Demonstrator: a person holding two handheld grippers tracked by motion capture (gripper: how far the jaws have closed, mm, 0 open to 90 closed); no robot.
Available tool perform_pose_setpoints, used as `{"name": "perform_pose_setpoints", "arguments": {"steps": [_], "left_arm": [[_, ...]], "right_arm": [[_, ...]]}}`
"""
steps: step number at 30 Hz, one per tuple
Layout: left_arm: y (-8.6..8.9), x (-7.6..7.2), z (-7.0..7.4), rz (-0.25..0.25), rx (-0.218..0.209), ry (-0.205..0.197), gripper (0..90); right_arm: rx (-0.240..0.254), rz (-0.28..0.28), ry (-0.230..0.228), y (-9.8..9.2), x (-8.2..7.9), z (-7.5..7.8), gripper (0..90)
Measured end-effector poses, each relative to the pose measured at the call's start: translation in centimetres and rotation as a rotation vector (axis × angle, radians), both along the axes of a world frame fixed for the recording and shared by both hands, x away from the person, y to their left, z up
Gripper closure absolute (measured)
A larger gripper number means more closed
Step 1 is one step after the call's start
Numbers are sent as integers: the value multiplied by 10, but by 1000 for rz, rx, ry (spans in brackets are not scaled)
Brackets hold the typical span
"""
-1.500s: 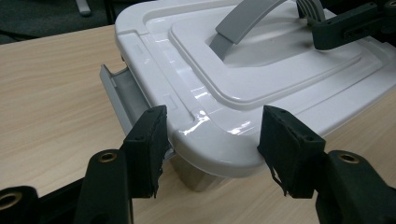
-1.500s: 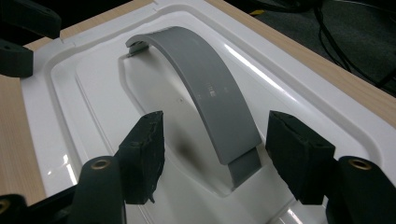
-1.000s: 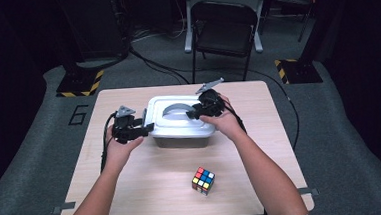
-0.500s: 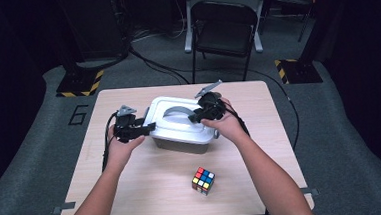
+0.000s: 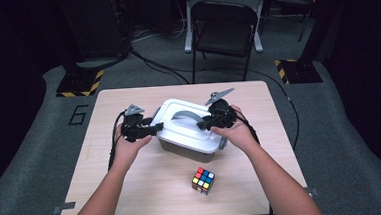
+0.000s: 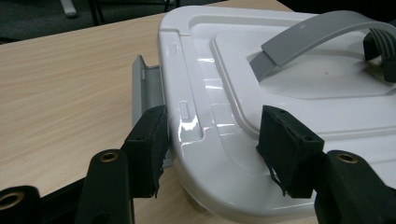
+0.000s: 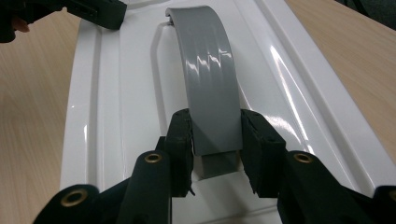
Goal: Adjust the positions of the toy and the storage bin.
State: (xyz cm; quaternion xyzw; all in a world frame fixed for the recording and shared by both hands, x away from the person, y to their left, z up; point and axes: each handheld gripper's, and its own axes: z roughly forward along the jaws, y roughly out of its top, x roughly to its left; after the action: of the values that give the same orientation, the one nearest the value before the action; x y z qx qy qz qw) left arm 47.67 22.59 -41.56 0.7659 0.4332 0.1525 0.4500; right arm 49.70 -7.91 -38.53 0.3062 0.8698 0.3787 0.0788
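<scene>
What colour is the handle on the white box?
Grey; the handle shows best in the right gripper view.

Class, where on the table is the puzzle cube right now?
In the high view, the puzzle cube sits near the table's front edge, in front of the white box.

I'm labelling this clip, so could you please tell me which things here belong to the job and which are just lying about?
In the job: white lidded box; its grey handle; left hand-held gripper; right hand-held gripper.
Lying about: Rubik's cube; folding chair; table.
</scene>
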Motion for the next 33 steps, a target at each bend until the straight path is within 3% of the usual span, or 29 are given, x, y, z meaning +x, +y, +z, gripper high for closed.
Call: {"name": "perform_pose_setpoints", "arguments": {"steps": [10,21,33], "left_arm": [[-10,-7,0,-36,-4,3,429],[-15,-16,-1,-60,-5,-4,428],[-15,-21,-2,-60,-7,-8,427]], "right_arm": [[25,-4,20,-15,-18,-1,665],[19,1,33,-22,-33,-1,667],[-1,7,4,-22,-38,0,665]]}}
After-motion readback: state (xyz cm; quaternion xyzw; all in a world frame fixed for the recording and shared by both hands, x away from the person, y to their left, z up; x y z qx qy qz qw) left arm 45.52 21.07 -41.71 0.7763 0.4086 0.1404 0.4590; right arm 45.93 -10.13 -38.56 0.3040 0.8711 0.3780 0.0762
